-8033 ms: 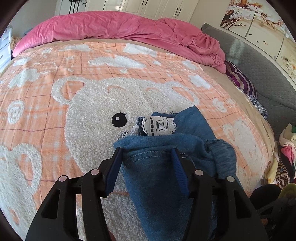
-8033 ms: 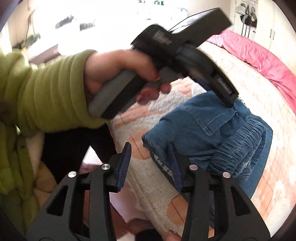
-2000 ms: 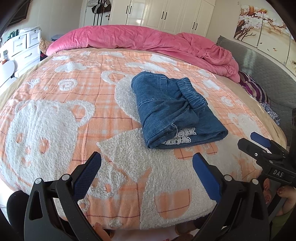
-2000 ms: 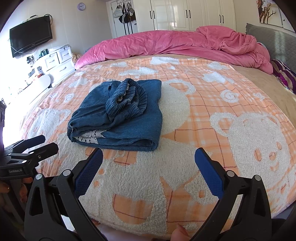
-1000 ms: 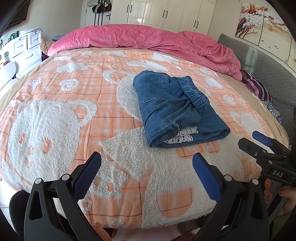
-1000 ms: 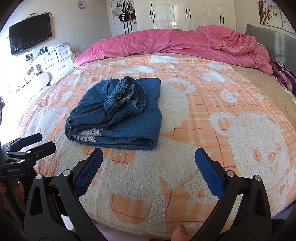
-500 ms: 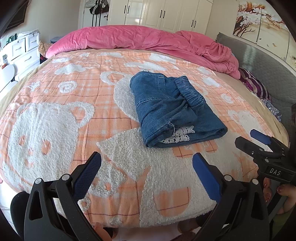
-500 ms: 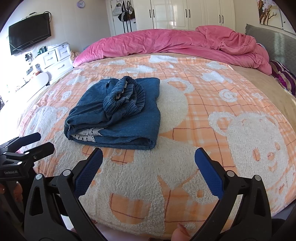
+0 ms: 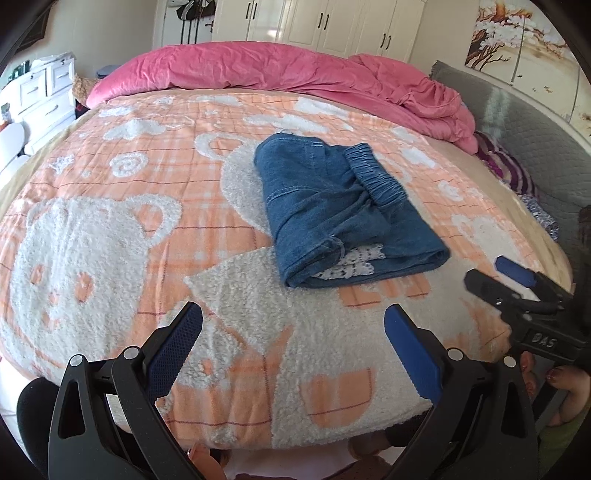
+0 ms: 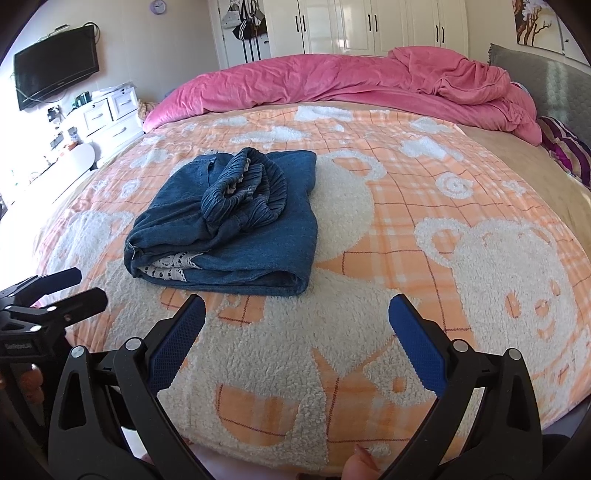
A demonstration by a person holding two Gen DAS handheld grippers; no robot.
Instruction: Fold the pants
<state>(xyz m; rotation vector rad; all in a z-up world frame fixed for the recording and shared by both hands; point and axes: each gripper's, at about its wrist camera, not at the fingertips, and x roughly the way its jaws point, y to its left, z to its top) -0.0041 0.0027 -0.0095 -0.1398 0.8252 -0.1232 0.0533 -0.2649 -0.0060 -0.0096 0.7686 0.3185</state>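
Observation:
The blue denim pants (image 9: 343, 214) lie folded in a thick bundle on the orange bear blanket (image 9: 110, 229), with the elastic waistband bunched on top and white lace trim showing at the near edge. The same bundle of pants (image 10: 236, 225) shows in the right wrist view. My left gripper (image 9: 293, 339) stands open at the bed's near edge, well short of the pants, with nothing between its fingers. My right gripper (image 10: 295, 332) is open too, just as far back. Each gripper appears in the other's view: the right gripper (image 9: 517, 288) and the left gripper (image 10: 62, 295).
A crumpled pink duvet (image 9: 295, 77) lies across the far end of the bed. A grey padded headboard (image 9: 535, 136) and a striped pillow (image 9: 506, 170) are at the right. White drawers (image 10: 107, 114) and a wall television (image 10: 55, 77) stand at the left, white wardrobes (image 10: 369, 26) behind.
Eight seconds ago both grippers were at the pants; they have since drawn back to the bed's near edge, open. Over the last second only slight camera drift; the pants have not moved.

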